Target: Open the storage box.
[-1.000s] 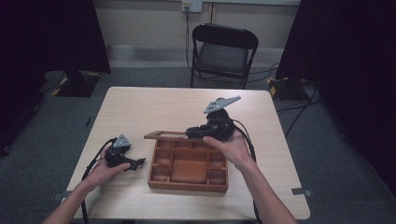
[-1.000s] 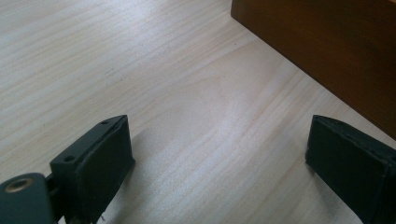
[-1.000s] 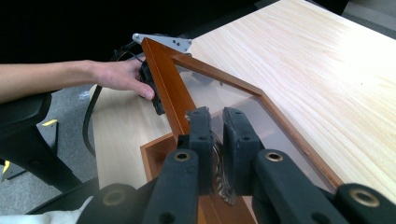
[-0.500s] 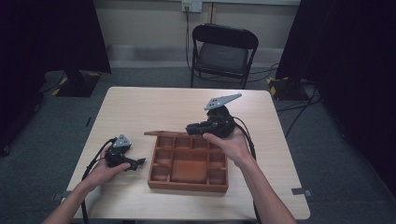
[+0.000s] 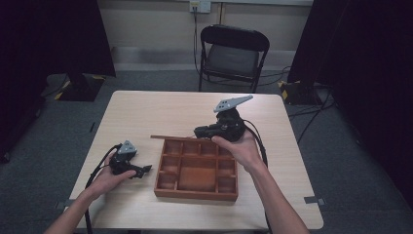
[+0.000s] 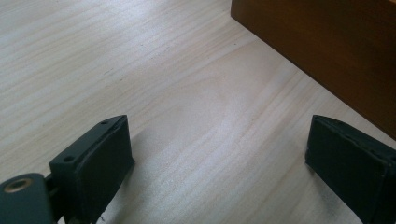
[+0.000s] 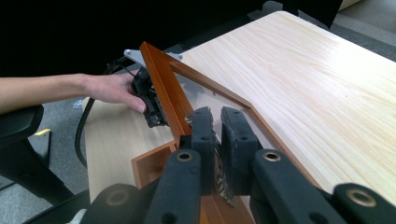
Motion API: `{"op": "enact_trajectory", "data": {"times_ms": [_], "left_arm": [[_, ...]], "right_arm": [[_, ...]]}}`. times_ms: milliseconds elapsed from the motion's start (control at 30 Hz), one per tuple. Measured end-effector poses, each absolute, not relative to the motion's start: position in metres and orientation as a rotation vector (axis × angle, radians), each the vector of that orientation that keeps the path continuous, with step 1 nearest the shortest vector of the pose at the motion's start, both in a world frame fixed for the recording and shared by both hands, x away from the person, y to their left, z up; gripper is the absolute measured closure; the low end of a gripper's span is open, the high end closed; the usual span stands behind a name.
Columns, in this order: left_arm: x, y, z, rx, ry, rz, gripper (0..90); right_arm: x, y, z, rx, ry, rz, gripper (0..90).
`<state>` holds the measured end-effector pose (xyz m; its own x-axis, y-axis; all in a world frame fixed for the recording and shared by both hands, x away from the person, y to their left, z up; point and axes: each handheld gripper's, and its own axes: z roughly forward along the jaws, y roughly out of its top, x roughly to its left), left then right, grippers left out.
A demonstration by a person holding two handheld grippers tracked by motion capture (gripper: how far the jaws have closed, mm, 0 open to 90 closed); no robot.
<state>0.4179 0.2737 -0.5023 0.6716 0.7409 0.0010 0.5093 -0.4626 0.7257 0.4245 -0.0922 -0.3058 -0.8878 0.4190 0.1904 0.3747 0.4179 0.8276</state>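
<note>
The work in hand is opening the wooden compartment box (image 5: 196, 169), which sits on the table (image 5: 160, 114) in front of the person. Its framed clear lid (image 5: 178, 138) is hinged or resting along the far edge of the box and is lifted there; in the high view it shows edge-on as a thin brown strip above the back row of compartments.

The right tongs (image 5: 199, 131) are pressed together on the lid's wooden frame: in the right gripper view the two black pads (image 7: 204, 126) pinch the frame (image 7: 161, 88) near a corner, with the clear pane tilted up off the box. What looks like a small shiny scrap sits between the pads too; I cannot tell what it is.

The left tongs (image 5: 144, 169) rest on the table just beside the box's left wall, spread wide and holding nothing; the left gripper view shows bare tabletop between them and the box's side (image 6: 322, 51) close ahead.

By my reading the lid is raised and the opening is well under way. Left to do: swing the lid fully back or set it down, then release it. The compartments look empty.
</note>
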Motion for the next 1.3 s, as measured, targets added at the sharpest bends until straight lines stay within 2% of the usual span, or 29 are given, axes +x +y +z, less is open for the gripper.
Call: {"op": "enact_trajectory", "data": {"times_ms": [1300], "left_arm": [[0.418,0.274,-0.502,2.165,0.958,0.414,6.5]], "right_arm": [[0.436,-0.093,-0.3,0.755,2.564,1.524,82.3]]}}
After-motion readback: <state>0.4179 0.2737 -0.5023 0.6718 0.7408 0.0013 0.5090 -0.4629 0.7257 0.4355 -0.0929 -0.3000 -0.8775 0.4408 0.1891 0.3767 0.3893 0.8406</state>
